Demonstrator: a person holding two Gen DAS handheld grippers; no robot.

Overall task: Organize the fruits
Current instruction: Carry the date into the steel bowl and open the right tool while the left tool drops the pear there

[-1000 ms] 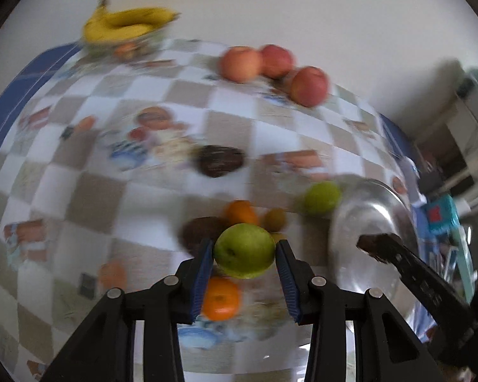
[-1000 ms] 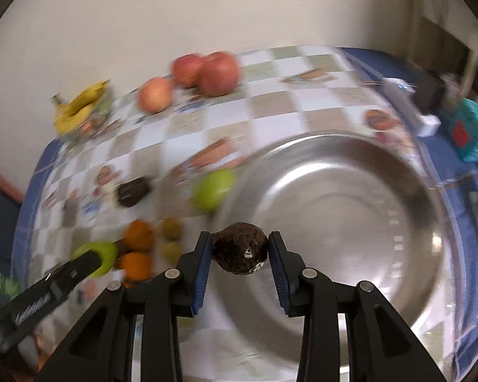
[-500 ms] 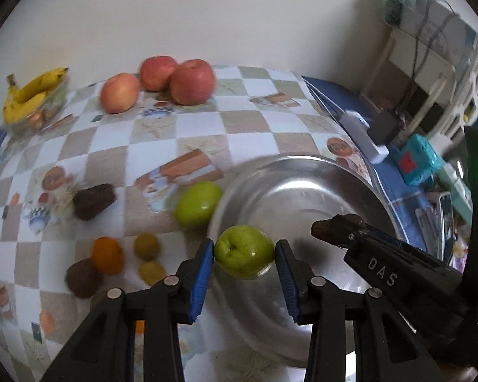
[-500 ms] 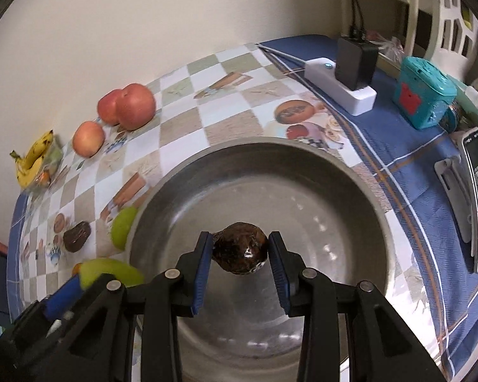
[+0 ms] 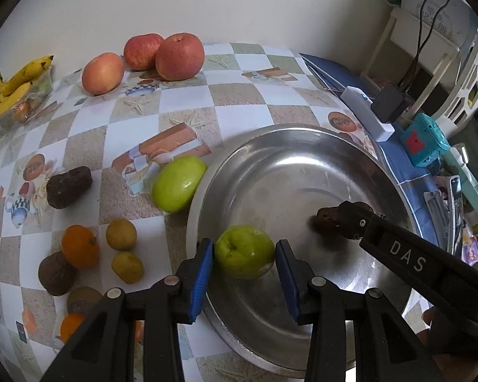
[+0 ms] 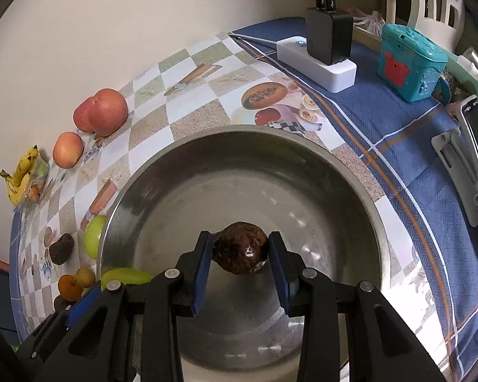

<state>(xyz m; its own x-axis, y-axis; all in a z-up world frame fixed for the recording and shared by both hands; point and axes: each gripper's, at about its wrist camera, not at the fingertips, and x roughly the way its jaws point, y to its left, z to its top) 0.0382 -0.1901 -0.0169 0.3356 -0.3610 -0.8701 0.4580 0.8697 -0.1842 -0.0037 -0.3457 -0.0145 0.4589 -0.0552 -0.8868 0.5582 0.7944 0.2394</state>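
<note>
Left wrist view: the left gripper is seen pinching a green apple between its blue pads, and the apple is held above the near part of a round steel bowl. The right gripper is seen reaching in from the right over the bowl, clamped on a dark brown fruit. A second green apple is found on the checked tablecloth, touching the bowl's outer rim. Farther left, a dark lumpy fruit, an orange and two small yellowish fruits are grouped near each other. Three red apples and a bunch of bananas are seen by the wall.

Right wrist view: the rough-skinned dark brown fruit is gripped between the right gripper's pads (narrowly spread) over the bowl's shiny interior. The left gripper's blue pad and its apple are glimpsed at the lower left. A white power strip with a black charger and a teal box are seen on blue cloth beyond the bowl.
</note>
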